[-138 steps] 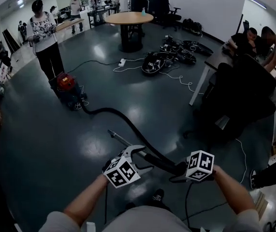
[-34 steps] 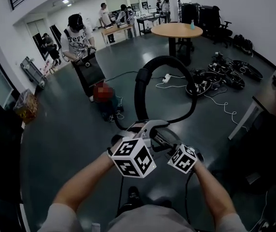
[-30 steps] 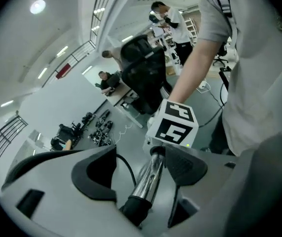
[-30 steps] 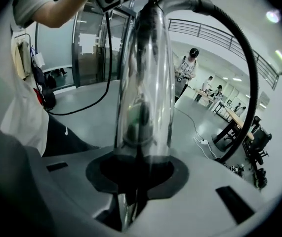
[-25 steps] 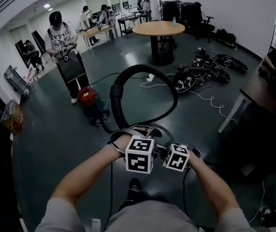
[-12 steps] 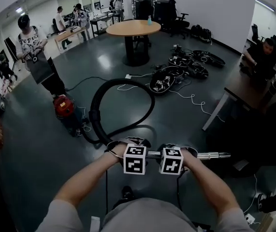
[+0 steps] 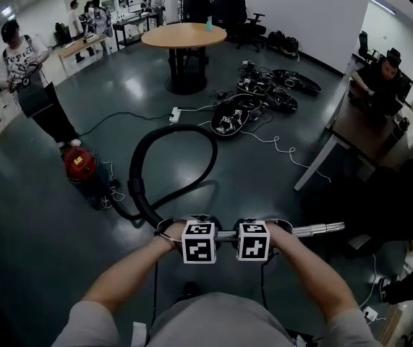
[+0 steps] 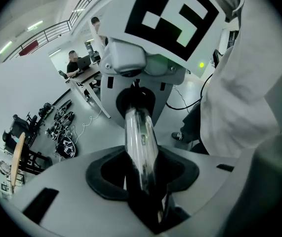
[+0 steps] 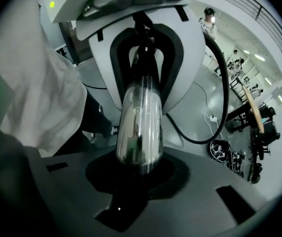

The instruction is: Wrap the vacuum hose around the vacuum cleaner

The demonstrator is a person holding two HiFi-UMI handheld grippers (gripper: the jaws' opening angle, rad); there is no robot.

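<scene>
Fingers (image 8: pixel 61 191) of my left gripper (image 8: pixel 141 164) have just closed in on the metal wand (image 7: pixel 314 230) and clamp it, just beside my right gripper (image 9: pixel 140 158), which clamps it too, while the vacuum hose (image 7: pixel 155 157) loops ahead of them to the vacuum cleaner (image 7: pixel 81 166) well beyond.

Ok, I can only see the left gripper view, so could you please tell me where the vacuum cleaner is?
Observer: The vacuum cleaner stands ahead on the left in the head view, some way off.
Operator: Thank you. How does the hose lie?
Observer: The hose makes one big loop from it to the metal tube; none of it is wrapped yet.
Operator: Is anybody close to it?
Observer: A person stands just behind it.
</scene>
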